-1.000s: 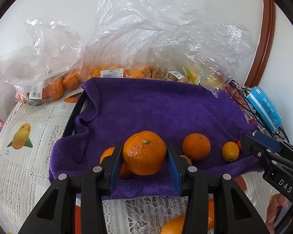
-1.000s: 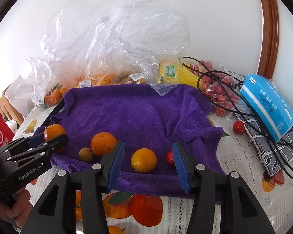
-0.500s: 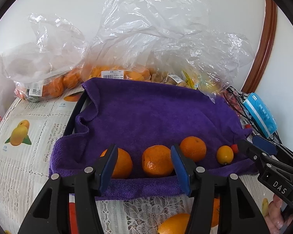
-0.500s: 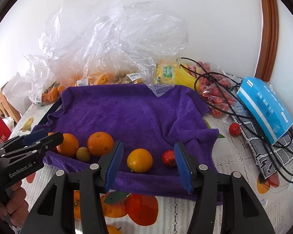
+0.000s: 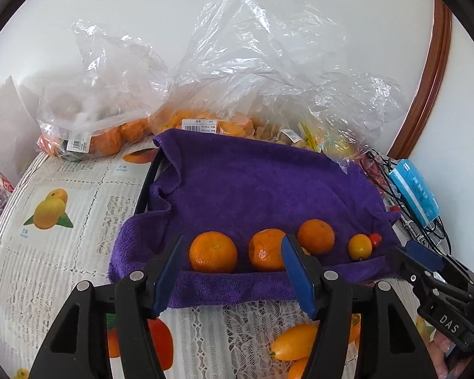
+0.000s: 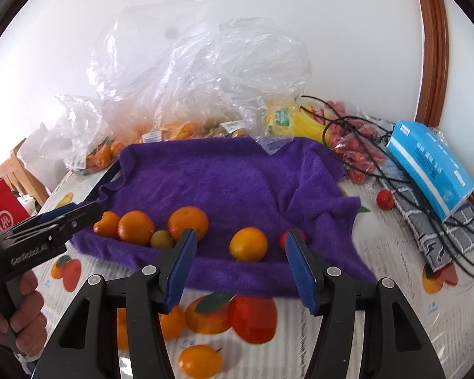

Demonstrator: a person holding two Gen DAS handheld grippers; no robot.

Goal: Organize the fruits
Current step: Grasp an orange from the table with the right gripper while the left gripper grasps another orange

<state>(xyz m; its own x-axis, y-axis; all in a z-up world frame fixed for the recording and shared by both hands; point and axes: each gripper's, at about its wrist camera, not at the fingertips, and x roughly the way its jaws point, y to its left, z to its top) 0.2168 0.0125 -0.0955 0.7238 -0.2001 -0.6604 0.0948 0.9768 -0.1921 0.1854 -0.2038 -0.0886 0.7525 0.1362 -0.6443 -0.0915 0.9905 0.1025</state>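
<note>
Fruits sit in a row on the near edge of the purple towel [image 5: 255, 189]. From the towel's left end there are two mandarins [image 5: 213, 252] side by side, then an orange [image 5: 315, 236], then a little yellow one [image 5: 359, 246] with a tiny red fruit [image 5: 375, 239] touching it. A small brownish fruit [image 6: 161, 239] hides low between the second mandarin and the orange.

The left tongs [image 5: 230, 276] are opening, with nothing squeezed. The two mandarins just show between the blue pads, past them. The right tongs [image 6: 239, 260] are spread wide too, and the yellow fruit lies beyond the pads, not touched.

These fruits look round, light and a bit soft. I think they would roll easily on a bare tabletop, but the fuzzy towel helps them stay. The skin is smooth, so hold one across its fat middle and squeeze gently. The tiny red one looks easiest to squash.

More fruit waits in plastic bags [image 5: 110, 101] behind the towel.
</note>
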